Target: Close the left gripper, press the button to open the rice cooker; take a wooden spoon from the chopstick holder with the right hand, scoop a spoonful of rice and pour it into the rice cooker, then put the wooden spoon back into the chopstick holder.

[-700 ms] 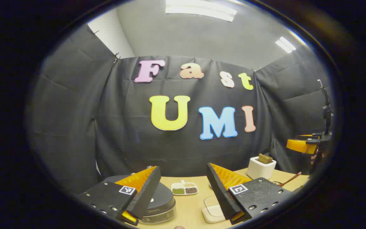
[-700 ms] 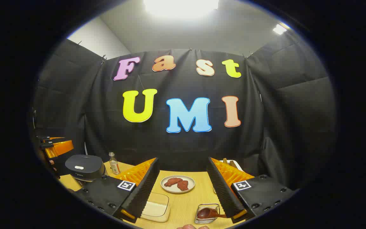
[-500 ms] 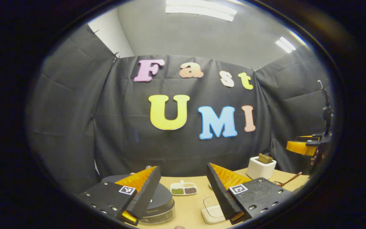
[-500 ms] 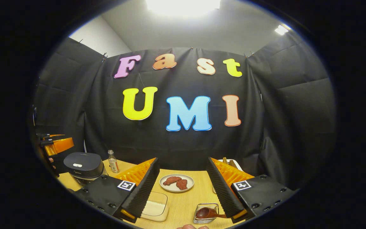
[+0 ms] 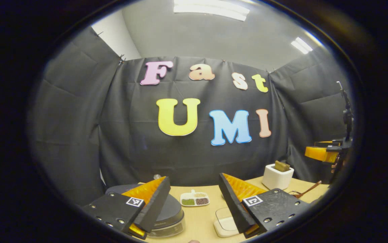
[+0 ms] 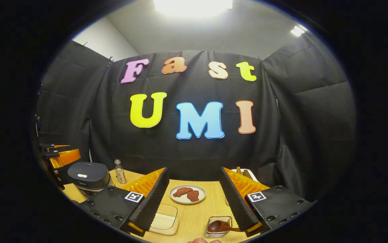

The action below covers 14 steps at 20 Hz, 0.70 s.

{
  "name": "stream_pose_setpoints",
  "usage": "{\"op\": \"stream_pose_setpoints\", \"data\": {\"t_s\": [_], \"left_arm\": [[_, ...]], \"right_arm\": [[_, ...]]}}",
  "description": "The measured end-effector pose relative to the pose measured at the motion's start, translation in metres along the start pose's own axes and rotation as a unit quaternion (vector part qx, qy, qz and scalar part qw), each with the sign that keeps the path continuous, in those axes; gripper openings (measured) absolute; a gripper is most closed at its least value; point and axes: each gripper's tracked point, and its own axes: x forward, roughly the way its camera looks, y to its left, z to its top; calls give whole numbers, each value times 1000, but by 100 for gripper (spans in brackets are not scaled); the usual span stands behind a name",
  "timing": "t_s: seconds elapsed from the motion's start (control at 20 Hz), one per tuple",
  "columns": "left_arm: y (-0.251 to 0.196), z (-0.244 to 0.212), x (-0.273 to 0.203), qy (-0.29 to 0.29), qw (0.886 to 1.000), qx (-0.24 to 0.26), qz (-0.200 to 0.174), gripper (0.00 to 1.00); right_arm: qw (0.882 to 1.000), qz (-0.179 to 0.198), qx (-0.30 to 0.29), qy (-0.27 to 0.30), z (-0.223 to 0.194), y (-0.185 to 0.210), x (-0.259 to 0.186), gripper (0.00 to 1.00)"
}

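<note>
Both tongs gape empty: left tongs (image 5: 192, 206) beside rice cooker (image 5: 167, 216), right tongs (image 6: 194, 202) above wooden spoon (image 6: 218, 226).

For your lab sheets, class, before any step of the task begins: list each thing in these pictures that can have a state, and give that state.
Left gripper: open, holding nothing.
Right gripper: open, holding nothing.
Rice cooker: lid shut.
Spoon: lying in a small glass dish, not in the holder.
Holder: upright on the table.
Bottle: upright, capped.
Plate: holds two pieces of meat.
</note>
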Motion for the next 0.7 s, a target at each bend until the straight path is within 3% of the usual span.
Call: {"op": "stream_pose_setpoints", "data": {"t_s": [0.45,0.7], "left_arm": [[10,2,8,0,1000,1,16,90],[11,-2,15,7,1000,-10,1,89]], "right_arm": [[1000,15,5,-3,2,10,8,95],[1000,16,6,0,1,8,10,95]]}}
